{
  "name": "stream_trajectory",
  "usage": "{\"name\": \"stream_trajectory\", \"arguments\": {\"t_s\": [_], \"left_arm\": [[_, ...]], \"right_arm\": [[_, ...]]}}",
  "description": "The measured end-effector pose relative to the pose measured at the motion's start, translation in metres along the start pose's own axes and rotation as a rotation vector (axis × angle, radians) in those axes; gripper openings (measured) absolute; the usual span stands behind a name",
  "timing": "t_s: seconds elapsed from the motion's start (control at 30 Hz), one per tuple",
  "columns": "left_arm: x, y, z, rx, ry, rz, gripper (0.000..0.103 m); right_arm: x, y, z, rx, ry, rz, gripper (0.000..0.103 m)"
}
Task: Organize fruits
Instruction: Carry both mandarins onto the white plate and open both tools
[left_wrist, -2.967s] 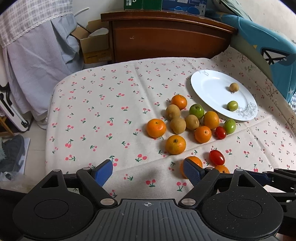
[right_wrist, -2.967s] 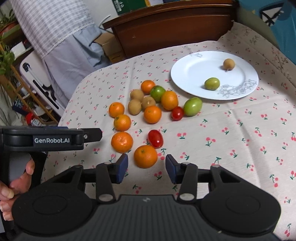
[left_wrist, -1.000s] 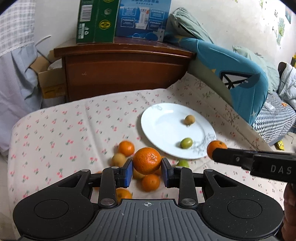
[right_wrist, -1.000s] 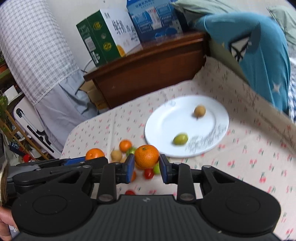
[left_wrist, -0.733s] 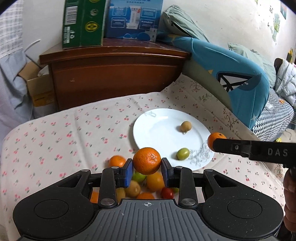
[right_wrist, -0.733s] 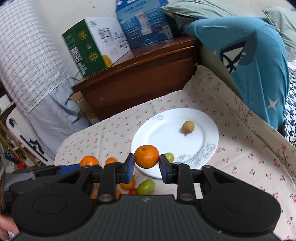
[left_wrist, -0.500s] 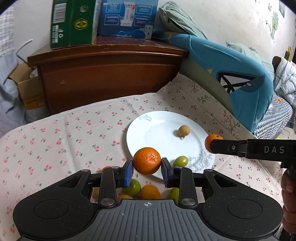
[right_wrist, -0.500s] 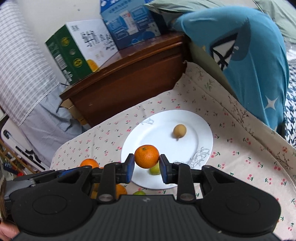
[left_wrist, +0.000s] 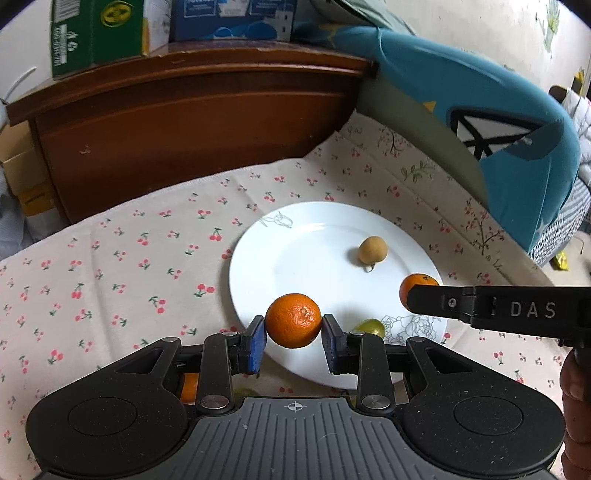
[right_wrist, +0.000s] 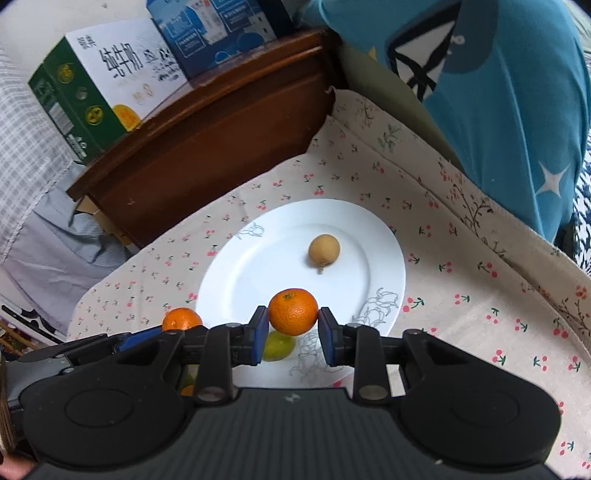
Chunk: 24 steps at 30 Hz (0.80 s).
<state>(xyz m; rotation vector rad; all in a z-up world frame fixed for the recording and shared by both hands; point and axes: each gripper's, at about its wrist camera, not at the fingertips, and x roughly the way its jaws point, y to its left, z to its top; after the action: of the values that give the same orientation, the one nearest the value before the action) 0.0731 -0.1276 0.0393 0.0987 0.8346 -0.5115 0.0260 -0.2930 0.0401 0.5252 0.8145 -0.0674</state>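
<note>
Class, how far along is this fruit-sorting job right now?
Done: a brown fruit and a green fruit lie on the white plate. In hand: each gripper, left and right, holds a mandarin above the plate. Left: setting both down; more fruit peeks out below the grippers.

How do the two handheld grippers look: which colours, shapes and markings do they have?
Both are matte black plastic. The left gripper and the right gripper each have a ribbed grey centre plate, two round discs, silver screws and blue pads. Seen from the side, the right one carries the white letters "DAS".
</note>
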Motion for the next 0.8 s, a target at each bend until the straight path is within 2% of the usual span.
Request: {"name": "stream_trajectory", "arguments": {"t_s": [0.37,0.5,0.67,0.77,0.8], "left_arm": [[0.012,-0.004,0.008,0.022,0.016,0.033,0.033],[0.006,-0.006,0.011,0.023,-0.006,0.073,0.066],[-0.003,-0.008,0.014,0.036,-0.008,0.115,0.079],[-0.007,-0.009,0.013,0.043,0.012,0.135,0.08],[-0.009,-0.009,0.012,0.044,0.019,0.141,0.08]], "right_arm": [[0.018,-0.006,0.007,0.025,0.002,-0.017,0.032],[0.017,-0.005,0.011,0.022,-0.015,-0.015,0.037],[0.012,-0.001,0.013,-0.012,-0.032,-0.032,0.04],[0.009,0.003,0.012,-0.03,-0.032,-0.03,0.042],[0.008,0.004,0.011,-0.034,-0.031,-0.03,0.047]]}}
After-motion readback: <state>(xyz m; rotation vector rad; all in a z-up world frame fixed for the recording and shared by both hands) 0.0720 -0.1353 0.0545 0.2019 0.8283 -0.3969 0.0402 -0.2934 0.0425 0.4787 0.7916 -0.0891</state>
